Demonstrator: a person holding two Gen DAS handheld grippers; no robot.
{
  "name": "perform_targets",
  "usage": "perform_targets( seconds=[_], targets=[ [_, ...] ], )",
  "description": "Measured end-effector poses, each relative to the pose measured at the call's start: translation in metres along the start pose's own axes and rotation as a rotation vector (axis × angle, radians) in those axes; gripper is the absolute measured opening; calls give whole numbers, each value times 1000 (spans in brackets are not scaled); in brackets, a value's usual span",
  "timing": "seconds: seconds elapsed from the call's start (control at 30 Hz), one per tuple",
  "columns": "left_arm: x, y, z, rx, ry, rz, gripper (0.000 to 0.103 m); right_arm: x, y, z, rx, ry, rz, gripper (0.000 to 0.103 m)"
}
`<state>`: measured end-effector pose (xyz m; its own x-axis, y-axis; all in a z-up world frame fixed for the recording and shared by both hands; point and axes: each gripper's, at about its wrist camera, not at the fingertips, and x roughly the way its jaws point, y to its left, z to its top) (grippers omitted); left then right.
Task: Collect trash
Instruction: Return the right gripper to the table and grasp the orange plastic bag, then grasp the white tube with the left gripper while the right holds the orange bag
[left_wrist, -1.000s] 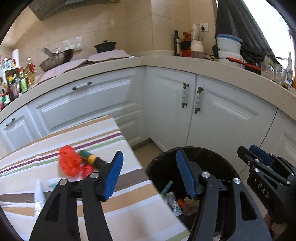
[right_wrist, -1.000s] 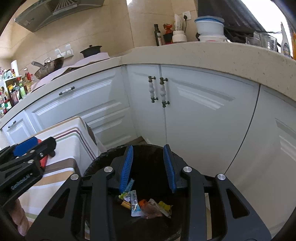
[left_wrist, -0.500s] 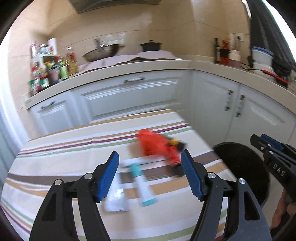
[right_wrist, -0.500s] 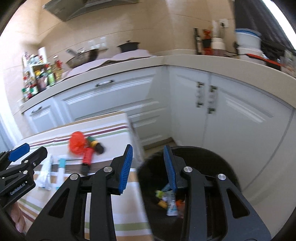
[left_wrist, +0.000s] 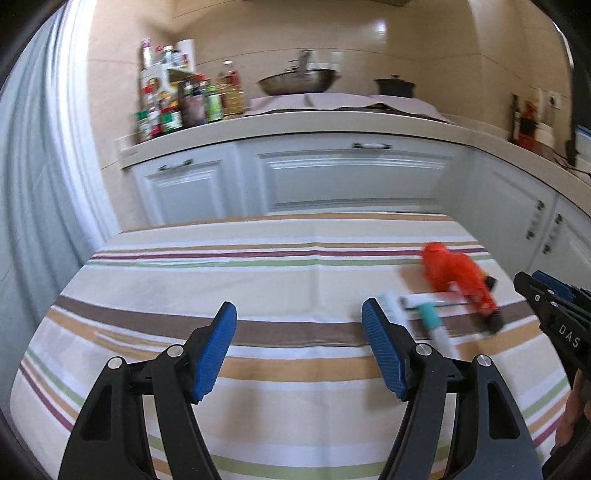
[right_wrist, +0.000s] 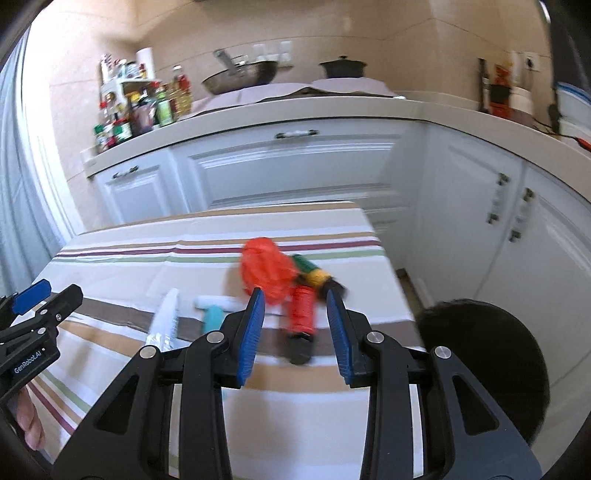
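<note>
Both grippers hang above the striped tablecloth (left_wrist: 258, 280) and neither carries anything. The left gripper (left_wrist: 299, 350) fills the lower middle of its own view, its blue-padded fingers (left_wrist: 216, 350) spread wide over bare cloth. The right gripper (right_wrist: 295, 332) sits low and central in its view with a narrower gap, still parted, the pads empty.

The trash lies in a loose cluster toward the right side of the table. In the right wrist view, just above and between the pads, there is a crumpled orange-red bag (right_wrist: 266, 269) with a red cylinder (right_wrist: 301, 312) angled down from it; the cylinder's dark end points toward the bottom of the frame. Touching the bag on its right is a green and yellow tube (right_wrist: 314, 273) with a dark tip. To the left of these — near the centre-left of the frame — lie a white tube (right_wrist: 166, 321) and a white stick with a teal end (right_wrist: 214, 314); motion blur hides finer detail. The same pile shows in the right-centre of the left wrist view, the bag (left_wrist: 450, 273) uppermost.

A black bin (right_wrist: 484, 362) stands on the floor beyond the table's edge, in the lower right of the right wrist view. White cabinets (right_wrist: 295, 166) run behind the table, with a wok (right_wrist: 240, 74) and bottles (right_wrist: 147, 107) on the counter — upper left of the frame.
</note>
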<state>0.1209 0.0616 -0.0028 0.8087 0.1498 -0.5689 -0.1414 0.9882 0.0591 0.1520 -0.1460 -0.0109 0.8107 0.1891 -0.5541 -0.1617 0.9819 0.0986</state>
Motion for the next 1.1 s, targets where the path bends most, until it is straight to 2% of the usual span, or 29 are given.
perform_targets(
  seconds=[0.07, 0.13, 0.37, 0.6, 0.63, 0.67, 0.77, 0.93, 1.1],
  targets=[
    [3, 12, 0, -15, 3, 19, 68, 9, 11, 5, -23, 8, 10, 37],
    [7, 24, 1, -29, 7, 38, 68, 18, 20, 9, -40, 16, 16, 43],
    [21, 52, -1, -74, 35, 64, 71, 53, 34, 20, -70, 61, -8, 44],
    [25, 50, -6, -73, 51, 37, 71, 82, 39, 18, -97, 140, -47, 42],
    [26, 49, -6, -72, 52, 34, 71, 84, 39, 16, -103, 147, -54, 38],
    [26, 48, -6, -71, 52, 30, 71, 86, 40, 15, -106, 152, -61, 25],
    [26, 45, -6, -68, 54, 21, 71, 88, 38, 15, -103, 158, -58, 9],
    [25, 36, -5, -60, 54, 1, 71, 80, 40, 17, -122, 119, -72, 6],
    [20, 23, -3, -43, 43, -23, 71, 55, 34, 22, -103, 52, -75, 6]
  ],
)
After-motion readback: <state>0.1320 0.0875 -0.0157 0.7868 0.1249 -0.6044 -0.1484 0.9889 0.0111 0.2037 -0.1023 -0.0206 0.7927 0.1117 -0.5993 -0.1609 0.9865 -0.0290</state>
